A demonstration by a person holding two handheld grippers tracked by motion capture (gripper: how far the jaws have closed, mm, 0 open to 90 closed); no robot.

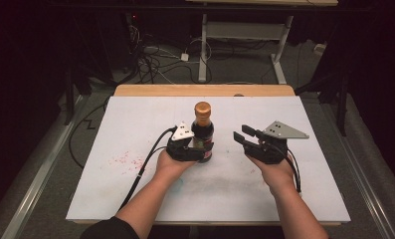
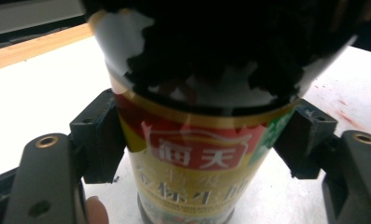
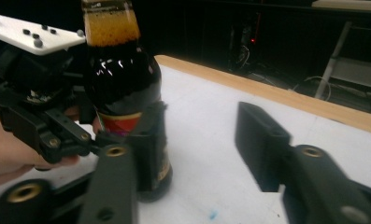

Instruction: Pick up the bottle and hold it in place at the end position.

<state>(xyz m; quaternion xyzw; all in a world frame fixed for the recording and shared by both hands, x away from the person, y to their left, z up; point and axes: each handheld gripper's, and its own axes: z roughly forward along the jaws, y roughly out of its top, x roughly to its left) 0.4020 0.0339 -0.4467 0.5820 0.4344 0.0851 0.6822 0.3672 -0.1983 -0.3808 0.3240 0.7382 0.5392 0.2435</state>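
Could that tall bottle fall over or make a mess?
It might. The tall dark glass sauce bottle with the gold cap stands upright, gripped low on its label by the left gripper, so it could tip if yanked. The open right gripper sits close beside it and could bump it, perhaps spilling sauce on the white table.

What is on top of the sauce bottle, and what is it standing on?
A gold-brown cap closes the sauce bottle, which the left gripper clamps at the label. It stands upright on the white table; the patch beneath its base is hidden.
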